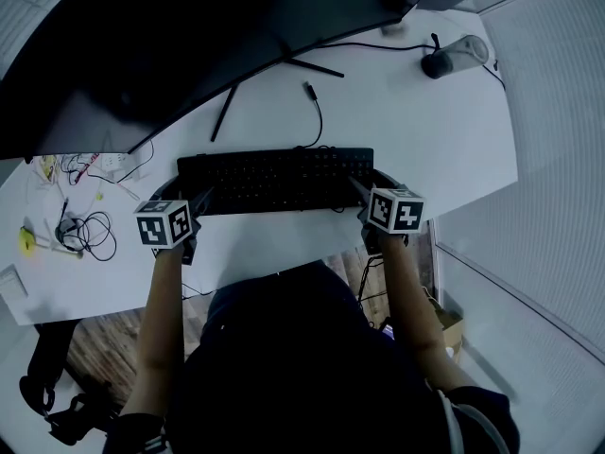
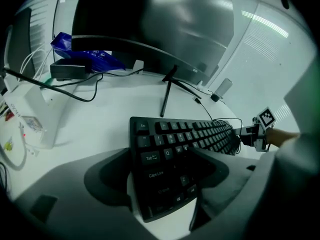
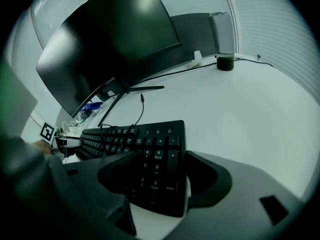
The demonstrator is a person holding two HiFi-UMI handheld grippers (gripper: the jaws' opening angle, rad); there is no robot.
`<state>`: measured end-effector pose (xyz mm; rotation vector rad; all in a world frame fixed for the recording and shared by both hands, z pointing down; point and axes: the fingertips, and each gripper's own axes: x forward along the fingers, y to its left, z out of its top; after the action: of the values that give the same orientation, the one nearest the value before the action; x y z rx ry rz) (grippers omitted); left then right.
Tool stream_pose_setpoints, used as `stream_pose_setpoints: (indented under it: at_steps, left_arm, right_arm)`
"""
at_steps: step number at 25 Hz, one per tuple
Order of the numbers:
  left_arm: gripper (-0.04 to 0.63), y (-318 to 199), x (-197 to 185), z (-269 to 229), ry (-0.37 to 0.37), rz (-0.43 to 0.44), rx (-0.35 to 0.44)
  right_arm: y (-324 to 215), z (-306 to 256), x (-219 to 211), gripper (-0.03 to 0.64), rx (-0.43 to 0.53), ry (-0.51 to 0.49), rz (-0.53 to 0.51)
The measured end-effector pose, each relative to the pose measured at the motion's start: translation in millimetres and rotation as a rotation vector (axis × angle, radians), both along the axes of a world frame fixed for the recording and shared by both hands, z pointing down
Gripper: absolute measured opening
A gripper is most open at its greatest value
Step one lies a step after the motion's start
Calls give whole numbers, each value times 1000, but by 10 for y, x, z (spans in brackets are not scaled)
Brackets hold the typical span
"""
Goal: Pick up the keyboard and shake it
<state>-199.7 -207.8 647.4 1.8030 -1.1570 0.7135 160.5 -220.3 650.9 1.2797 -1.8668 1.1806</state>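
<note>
The counter [image 1: 425,130] is carrying a monitor [image 1: 189,36] beyond both jaws, its top cut off. The keyboard [image 1: 274,180] is spanning between the left hand-held gripper [image 2: 162,176] and the right hand-held gripper [image 3: 160,176], each clamping one end. Whether it is clearing the counter is hard to tell.

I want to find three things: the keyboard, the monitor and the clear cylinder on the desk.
keyboard [image 1: 274,180], head view, middle of the keys.
monitor [image 3: 110,44], right gripper view, centre of the dark screen.
clear cylinder [image 3: 221,31], right gripper view, its clear wall.
</note>
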Motion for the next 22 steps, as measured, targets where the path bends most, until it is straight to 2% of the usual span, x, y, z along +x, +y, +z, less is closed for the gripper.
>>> stream_pose_setpoints:
  at_steps: [4,10,17,22]
  left_arm:
    - [368,8,30,-8,5,-6,-5]
    - [368,66,138,-137,47,-25,34]
    - [368,96,230,-560,155,-73,170]
    - [368,179,312,-617,253,-119,202]
  right_arm:
    - [1,-49,25,288,13,17,4]
    - [-32,-412,105,288,108,61,-26]
    - [-80,-1413,110,288,376,176,-89]
    - [-43,-1960,24,288,546,296,-157]
